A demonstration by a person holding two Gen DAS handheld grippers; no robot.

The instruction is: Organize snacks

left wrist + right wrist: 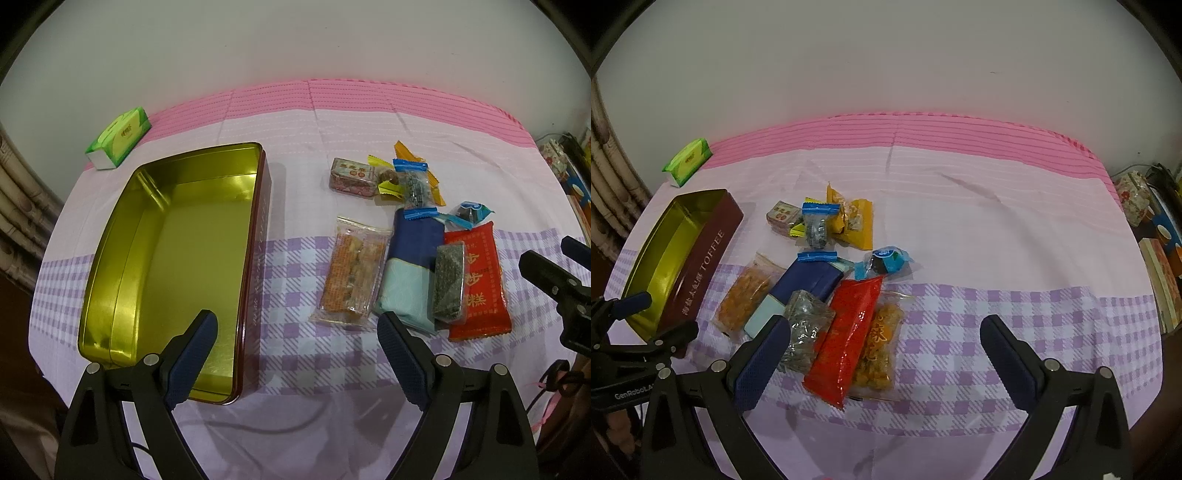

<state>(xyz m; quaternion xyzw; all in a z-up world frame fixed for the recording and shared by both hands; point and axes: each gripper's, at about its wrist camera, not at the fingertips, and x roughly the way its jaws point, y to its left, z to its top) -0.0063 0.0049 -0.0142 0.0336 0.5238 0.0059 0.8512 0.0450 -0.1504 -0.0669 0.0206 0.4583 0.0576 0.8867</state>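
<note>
An empty gold-lined toffee tin (110, 295) (713, 240) lies open at the table's left. Right of it sits a heap of wrapped snacks: a clear pack of orange crackers (351, 273) (746, 295), a navy and pale blue pack (410, 266) (809, 284), a red pack (480, 280) (849, 332), a green-flecked bar (448, 280) (805, 332), another orange cracker pack (882, 354) and small candies (410, 184) (816, 225). My left gripper (297, 332) hangs open over the tin's near right edge. My right gripper (886, 336) is open above the red pack, holding nothing.
A green tissue pack (120, 136) (687, 159) lies at the far left corner. The pink and purple checked cloth (997, 240) covers the table up to a white wall. Books and clutter (1160, 266) stand past the right edge. A cable (277, 424) runs near the front.
</note>
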